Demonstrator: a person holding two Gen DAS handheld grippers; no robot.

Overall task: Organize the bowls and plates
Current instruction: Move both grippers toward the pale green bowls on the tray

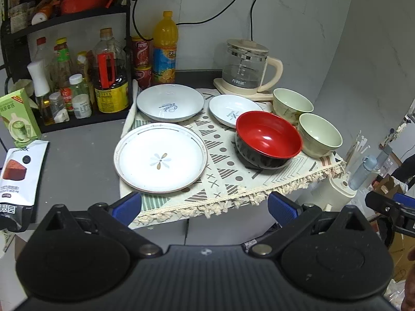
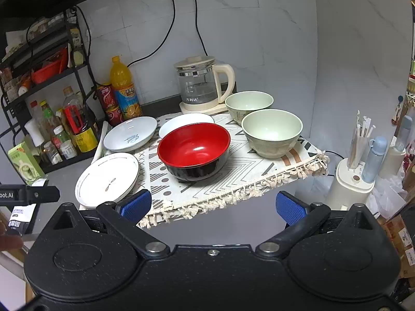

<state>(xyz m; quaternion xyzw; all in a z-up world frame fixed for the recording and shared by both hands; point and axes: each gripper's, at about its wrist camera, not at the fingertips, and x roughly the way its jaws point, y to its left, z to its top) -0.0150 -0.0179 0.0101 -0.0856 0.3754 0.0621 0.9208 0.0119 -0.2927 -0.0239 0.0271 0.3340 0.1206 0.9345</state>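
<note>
Both tools stand with their blue-padded jaws spread to full width and nothing between them: the left gripper (image 1: 203, 207) and the right gripper (image 2: 212, 206) hover short of the near fringed edge of the patterned mat (image 1: 228, 171), touching no dish. Ahead of the left gripper, and just beyond that edge, lies the flower plate (image 1: 160, 158), flat, its near rim overhanging the mat's front-left corner; behind it sits the lettered plate (image 1: 170, 106), and to that plate's right a smaller plate (image 1: 228, 110), partly hidden by the red bowl (image 2: 194, 150). The red bowl lies straight ahead of the right gripper, upright and mouth up; further right and back stand two green bowls, the nearer green bowl (image 2: 272, 132) and the farther green bowl (image 2: 247, 103), just beside one another. Plates thus fall to the left hand's side, bowls to the right. Being round, the dishes offer no preferred axis; a rim grip seems the likely approach. Open room is the bare mat strip between flower plate and red bowl; the kettle (image 2: 202, 85) closes the back, bottles (image 1: 109, 72) the left, and the mat's right edge drops away.
</note>
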